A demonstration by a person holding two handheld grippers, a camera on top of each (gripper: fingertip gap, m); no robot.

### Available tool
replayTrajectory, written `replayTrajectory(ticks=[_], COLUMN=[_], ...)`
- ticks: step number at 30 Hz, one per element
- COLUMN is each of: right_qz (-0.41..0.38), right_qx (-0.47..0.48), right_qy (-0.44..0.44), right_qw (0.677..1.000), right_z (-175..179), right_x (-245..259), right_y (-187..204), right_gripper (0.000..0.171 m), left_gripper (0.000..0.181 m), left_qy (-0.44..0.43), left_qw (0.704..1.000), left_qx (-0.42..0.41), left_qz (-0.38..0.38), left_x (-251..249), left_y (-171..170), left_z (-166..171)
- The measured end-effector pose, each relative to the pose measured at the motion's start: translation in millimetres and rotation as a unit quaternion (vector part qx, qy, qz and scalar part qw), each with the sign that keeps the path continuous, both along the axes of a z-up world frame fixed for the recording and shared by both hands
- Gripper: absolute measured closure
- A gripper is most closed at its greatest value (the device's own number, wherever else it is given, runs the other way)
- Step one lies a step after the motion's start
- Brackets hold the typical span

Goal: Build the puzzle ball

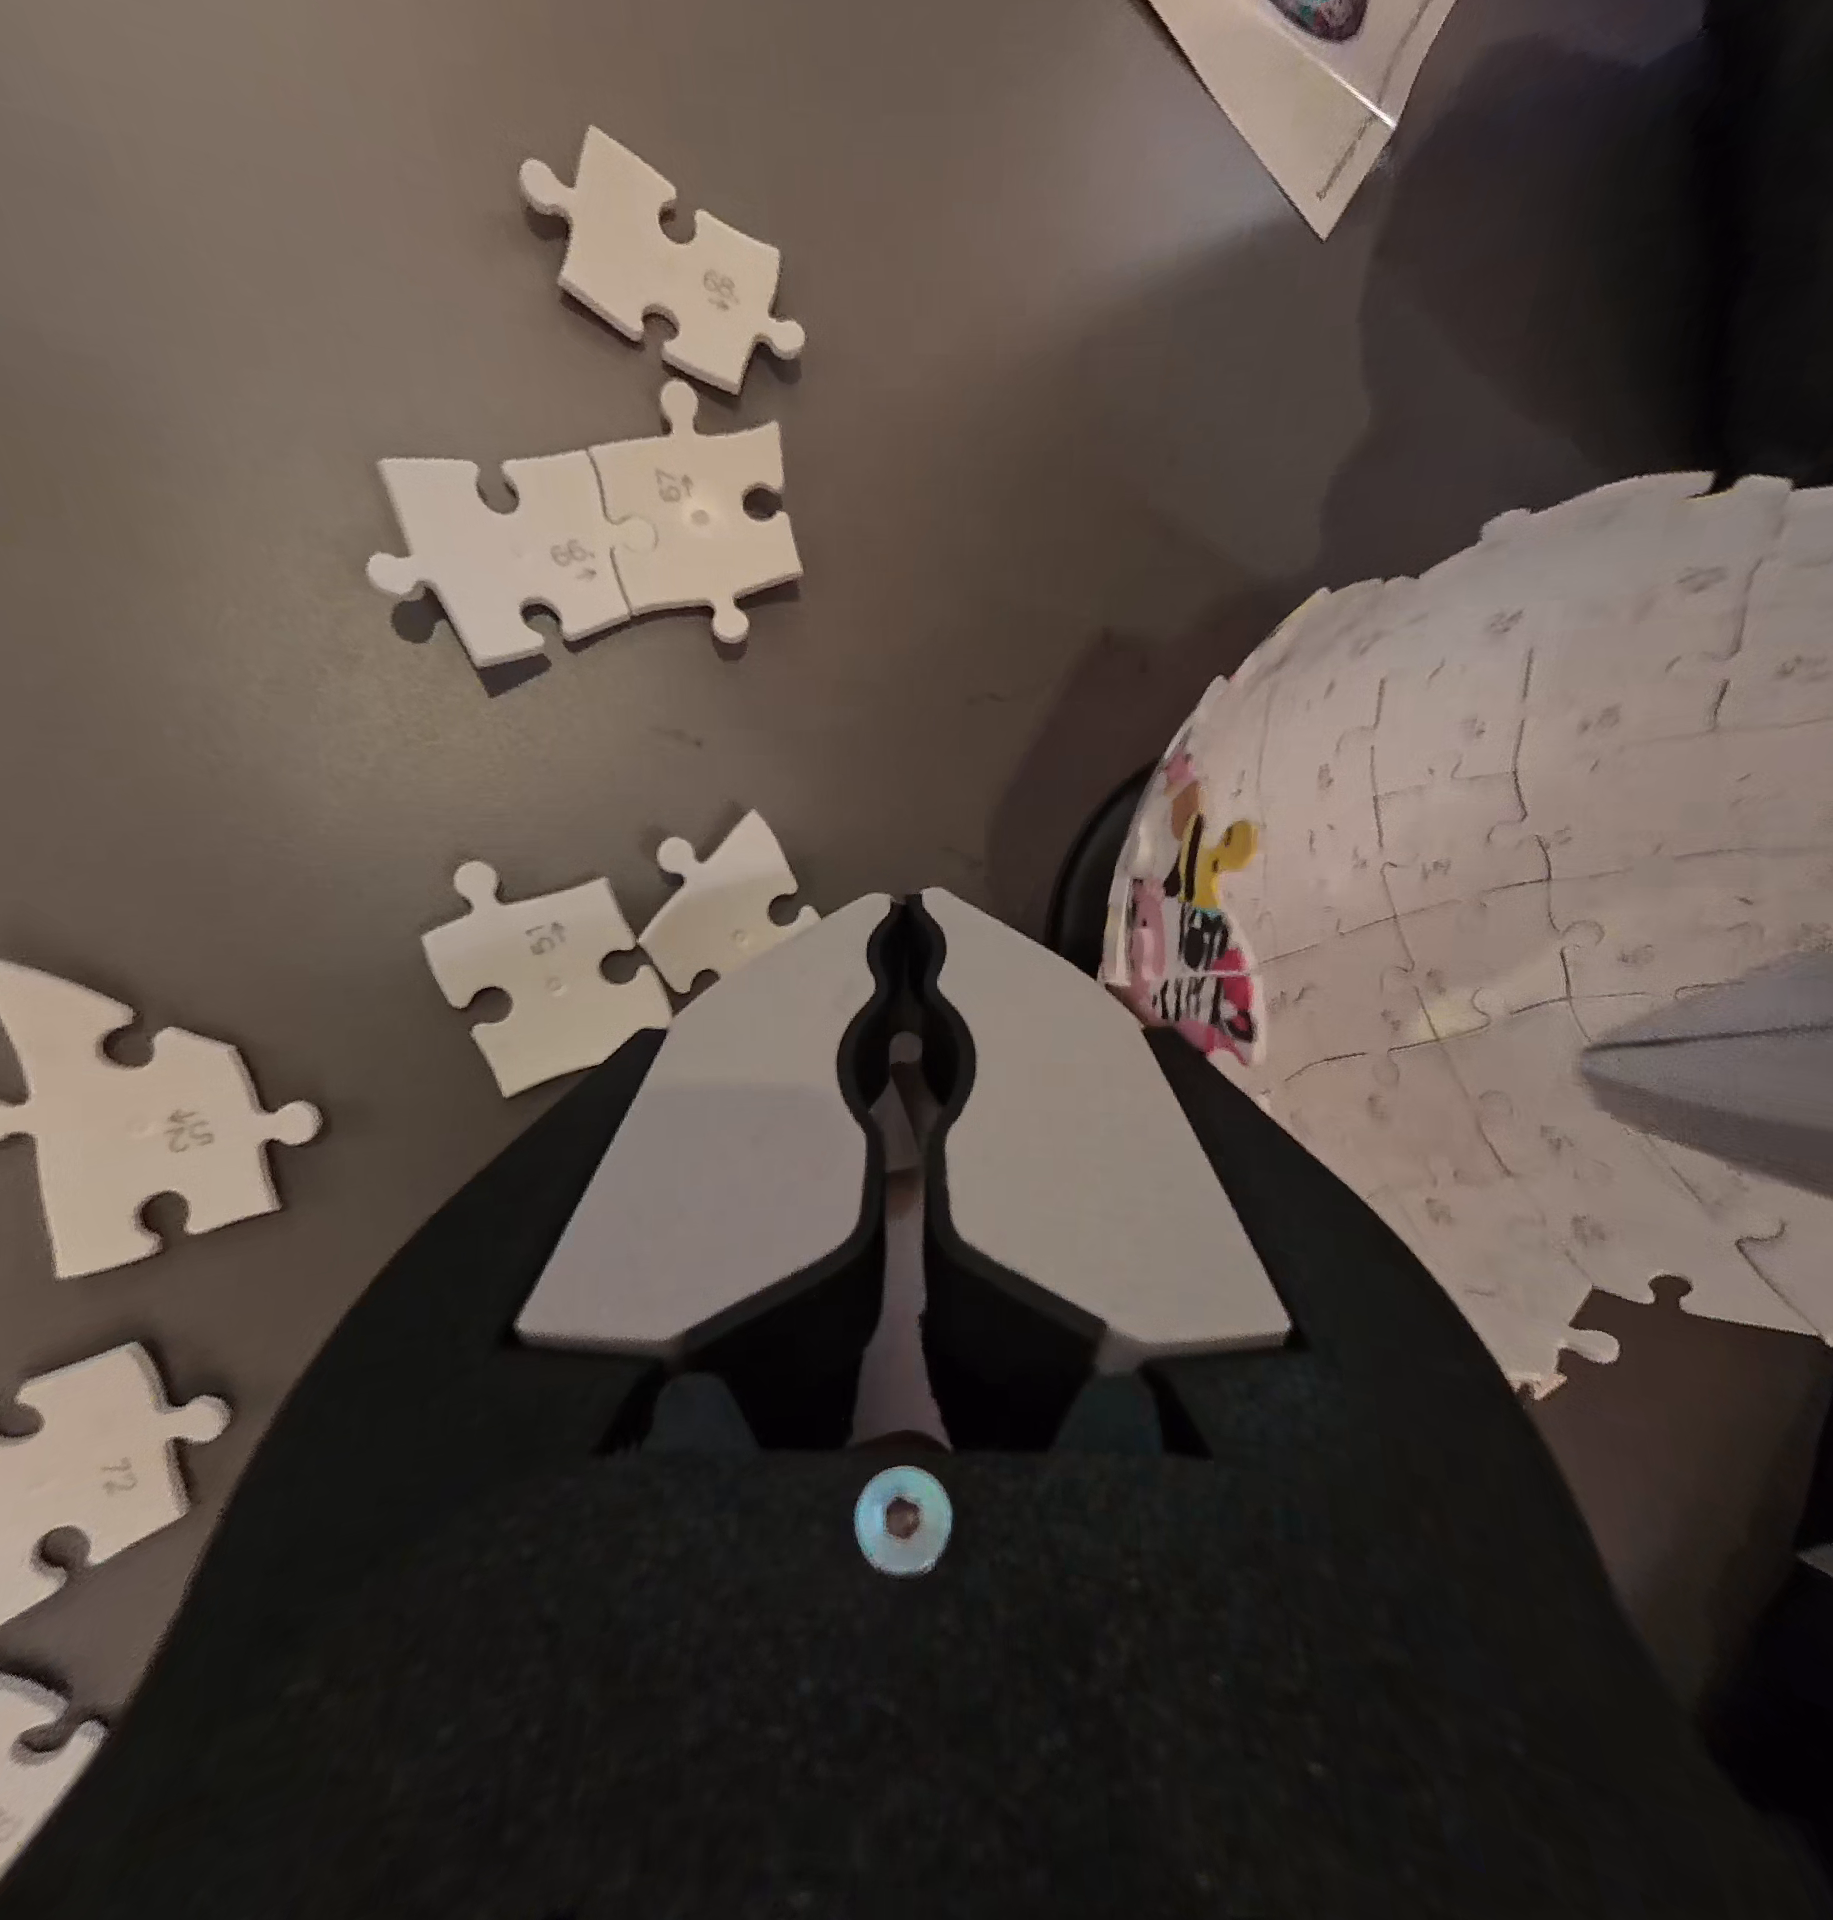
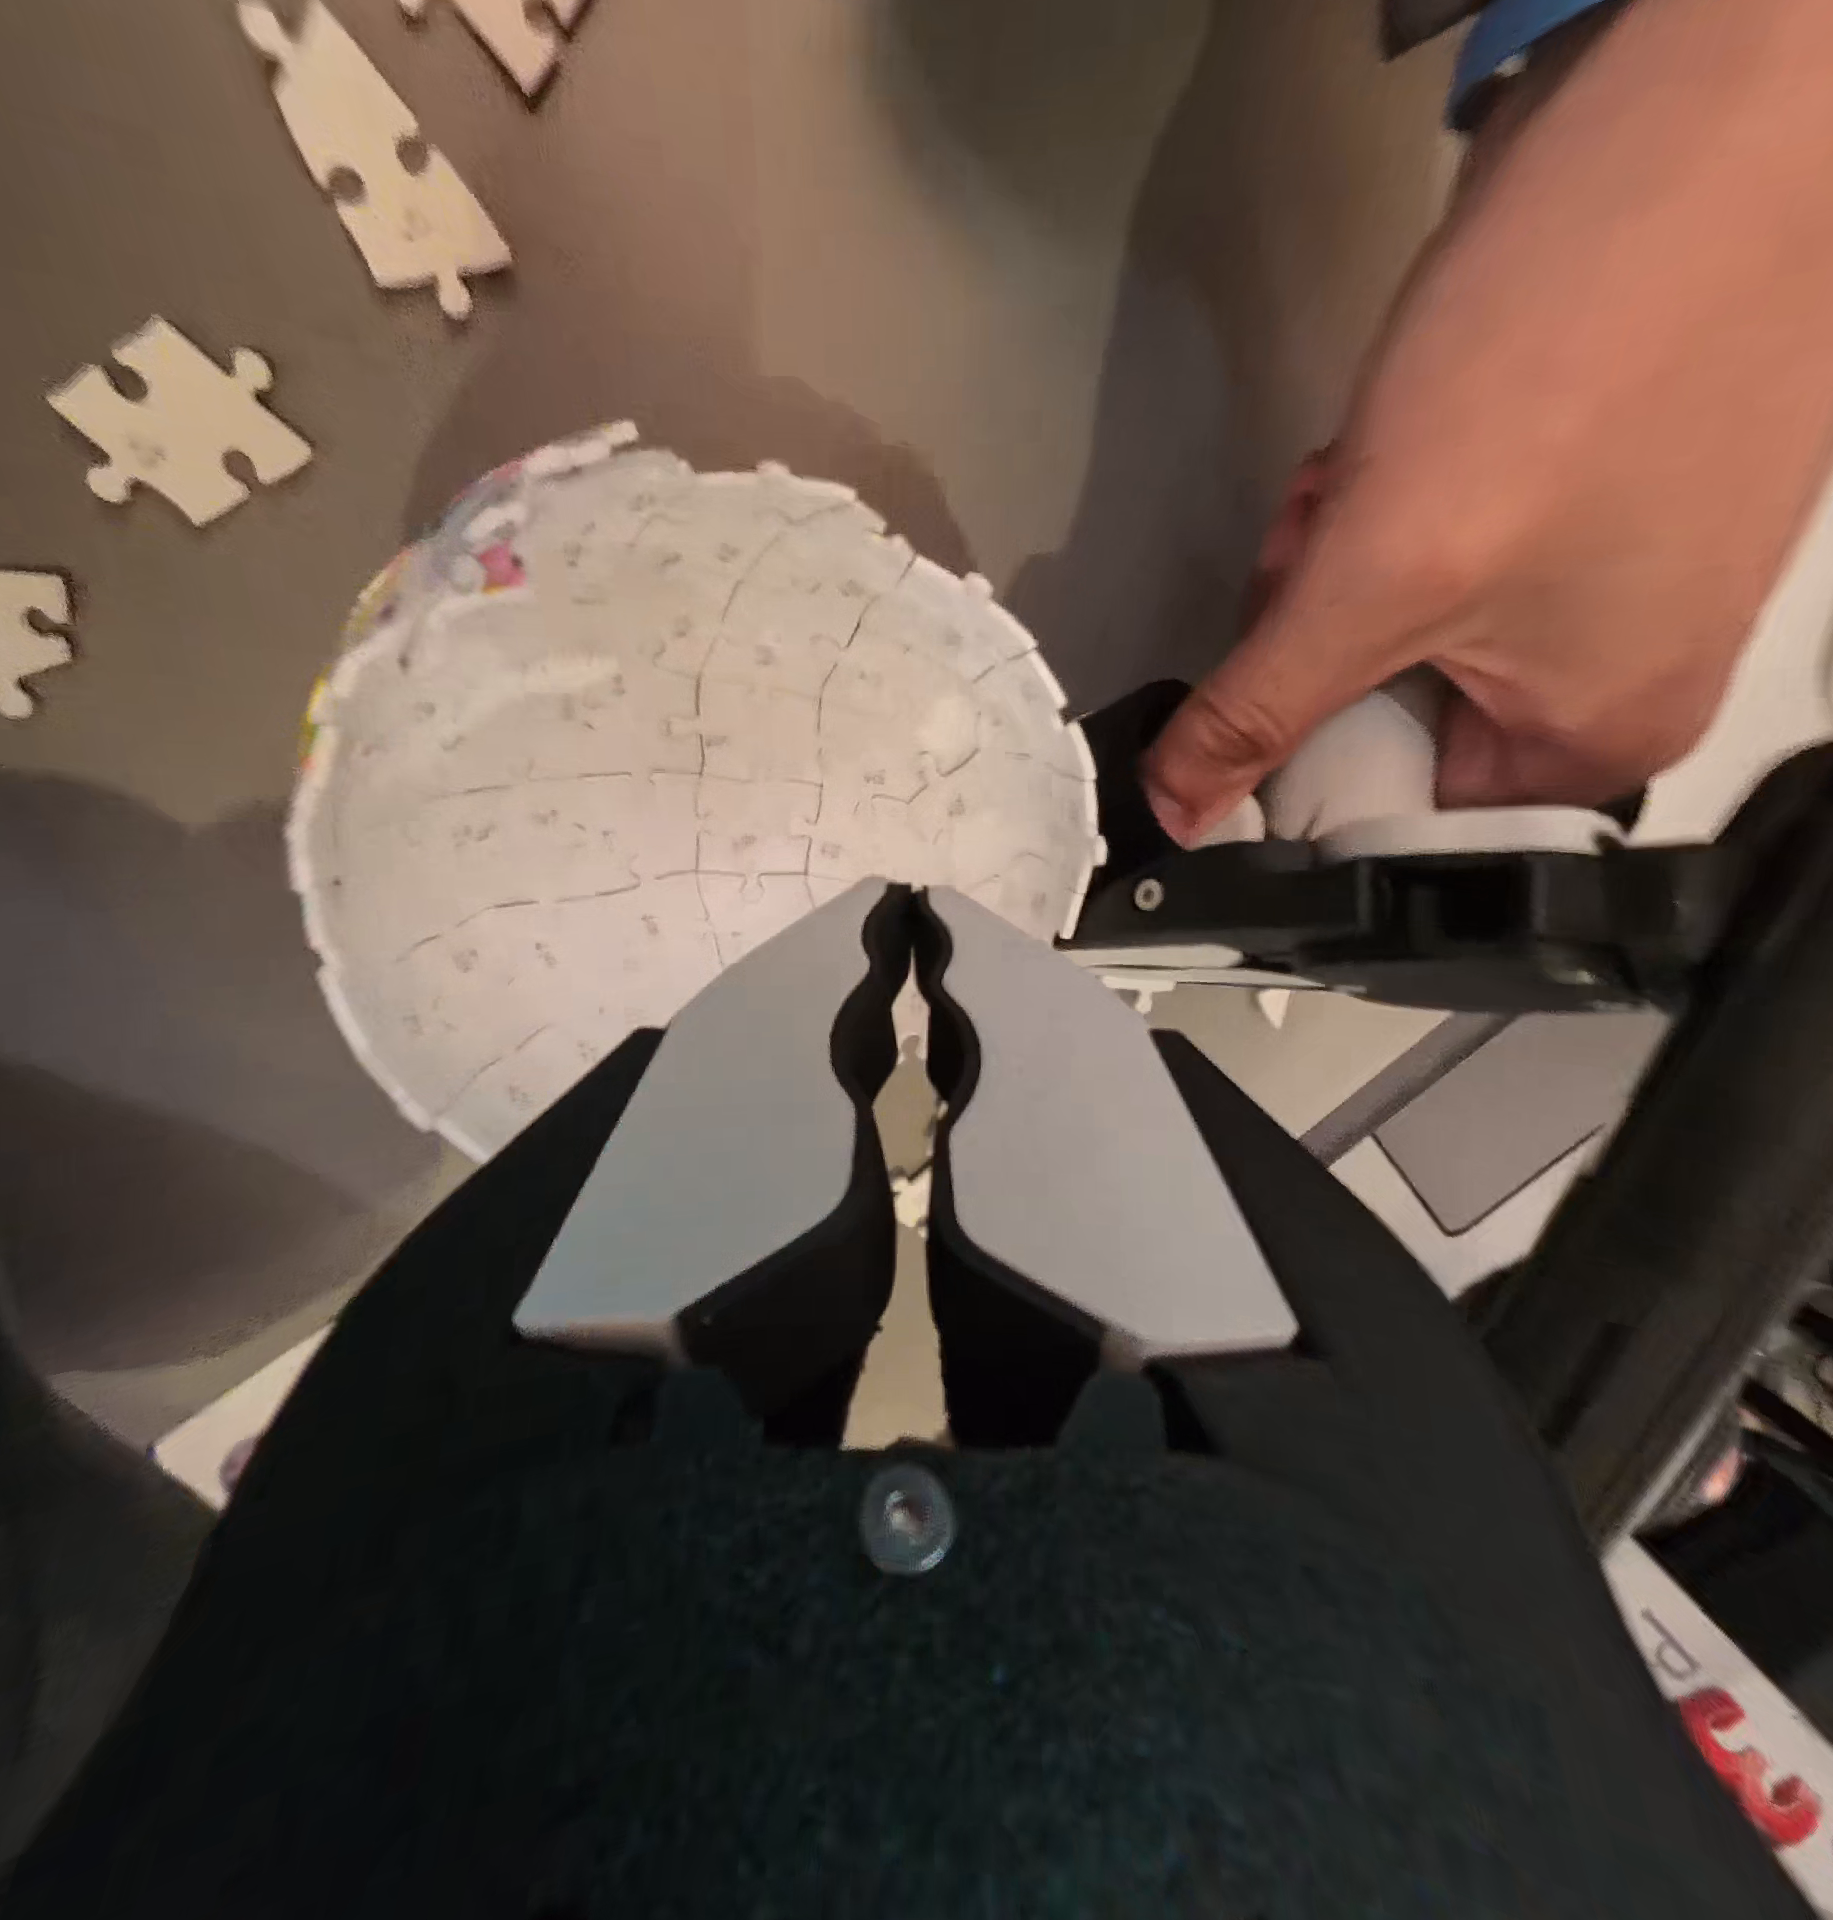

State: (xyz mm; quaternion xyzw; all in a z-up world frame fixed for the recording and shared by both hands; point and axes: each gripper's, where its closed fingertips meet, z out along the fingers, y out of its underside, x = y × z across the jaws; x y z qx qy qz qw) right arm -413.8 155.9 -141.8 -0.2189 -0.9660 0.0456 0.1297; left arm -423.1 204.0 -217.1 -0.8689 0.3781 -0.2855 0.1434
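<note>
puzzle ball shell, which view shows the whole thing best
The right wrist view: the half-built puzzle ball shows nearly its whole bowl-shaped white inside and jagged rim, only its near edge hidden by the right hand-held gripper. The left wrist view catches just part, cut off at the right edge, with a strip of colourful printed outside.

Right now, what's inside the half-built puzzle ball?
Inside the puzzle ball you see only its own joined pieces, white backs facing in, forming a hollow bowl. The right gripper, jaws shut, covers the near part, so that bit stays hidden.
</note>
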Motion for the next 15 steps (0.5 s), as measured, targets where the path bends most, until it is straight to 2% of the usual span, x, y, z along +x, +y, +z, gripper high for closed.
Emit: replayTrajectory(ticks=[3,8,15], right_qz=[0.001,-0.061,-0.076], right_qx=[0.025,0.069,0.106], right_qy=[-0.037,-0.091,-0.101], right_qw=[0.999,0.992,0.986], right_z=[-14,-32,-46], right_x=[2,6,7], right_y=[1,10,18], right_gripper=[0.171,0.171,0.171], left_gripper=[0.181,0.181,0.181], left_qy=[0.006,0.017,0.012], left_qw=[1.0,0.999,0.999], left_qx=[-0.009,-0.016,-0.025], left_qz=[-0.011,-0.027,-0.03], left_x=[0,0,1], left_y=[0,0,-1], left_z=[0,0,0])
